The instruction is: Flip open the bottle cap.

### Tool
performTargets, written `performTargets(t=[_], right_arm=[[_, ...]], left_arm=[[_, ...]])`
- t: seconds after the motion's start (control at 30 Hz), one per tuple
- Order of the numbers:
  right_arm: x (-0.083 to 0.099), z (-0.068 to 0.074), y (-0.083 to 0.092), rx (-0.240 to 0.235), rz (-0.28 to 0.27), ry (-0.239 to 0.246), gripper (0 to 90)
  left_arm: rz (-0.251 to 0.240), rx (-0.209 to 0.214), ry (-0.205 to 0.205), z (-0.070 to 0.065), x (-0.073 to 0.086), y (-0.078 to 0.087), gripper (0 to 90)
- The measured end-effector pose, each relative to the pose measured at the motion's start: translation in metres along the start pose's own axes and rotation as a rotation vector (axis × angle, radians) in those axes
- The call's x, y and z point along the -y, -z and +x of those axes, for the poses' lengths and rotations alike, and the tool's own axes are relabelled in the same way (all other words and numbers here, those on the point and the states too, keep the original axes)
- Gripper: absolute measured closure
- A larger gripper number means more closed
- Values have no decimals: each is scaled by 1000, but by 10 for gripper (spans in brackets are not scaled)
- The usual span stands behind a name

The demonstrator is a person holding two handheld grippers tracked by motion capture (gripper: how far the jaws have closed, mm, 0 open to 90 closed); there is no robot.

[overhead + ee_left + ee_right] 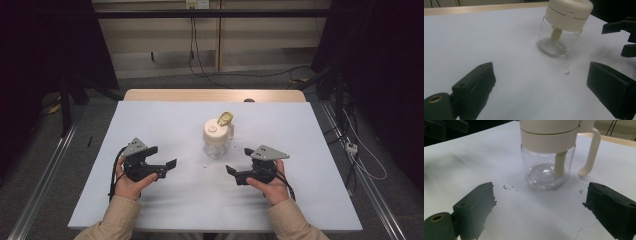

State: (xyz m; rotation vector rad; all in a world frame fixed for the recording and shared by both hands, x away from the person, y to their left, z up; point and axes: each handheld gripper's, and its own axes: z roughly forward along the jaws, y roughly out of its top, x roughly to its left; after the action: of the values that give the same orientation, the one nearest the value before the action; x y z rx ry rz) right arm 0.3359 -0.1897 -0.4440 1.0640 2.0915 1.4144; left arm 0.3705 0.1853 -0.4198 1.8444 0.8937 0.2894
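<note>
Glass jar (218, 139) with cream lid at tabletop (165, 125) centre, upright. Left tongs (166, 167) at 8 o'clock, right tongs (239, 163) at 4 o'clock: both apart, empty, angled inward (likely staging two-sided approach).

only the glass jar (218, 139) (cream lid, side handle) stands between the grippers; white table cover (165, 125) lies bare around it.

The person wears beige sleeves (117, 215), both cuffs ending at the wrist. Each hand carries black tongs: the left tongs (161, 159) and right tongs (237, 162) have blocky matte jaws, a grey three-cornered plate (136, 147) on top, and a black cable (114, 175) trailing toward six o'clock.
</note>
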Motion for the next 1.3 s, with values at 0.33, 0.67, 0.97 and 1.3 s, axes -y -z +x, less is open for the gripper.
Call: performTargets(t=[0.33, 0.67, 0.97, 1.3], right_arm=[[11, -2, 25, 15, -5, 24, 90], [21, -14, 46, 39, 1, 14, 93], [30, -25, 62, 67, -4, -1, 91], [36, -31, 71, 86, -1, -10, 90]], left_arm=[[-11, -1, 2, 4, 7, 12, 68], [-4, -6, -8, 7, 12, 16, 67], [-3, -11, -10, 9, 17, 23, 67], [-11, -16, -10, 14, 22, 32, 68]])
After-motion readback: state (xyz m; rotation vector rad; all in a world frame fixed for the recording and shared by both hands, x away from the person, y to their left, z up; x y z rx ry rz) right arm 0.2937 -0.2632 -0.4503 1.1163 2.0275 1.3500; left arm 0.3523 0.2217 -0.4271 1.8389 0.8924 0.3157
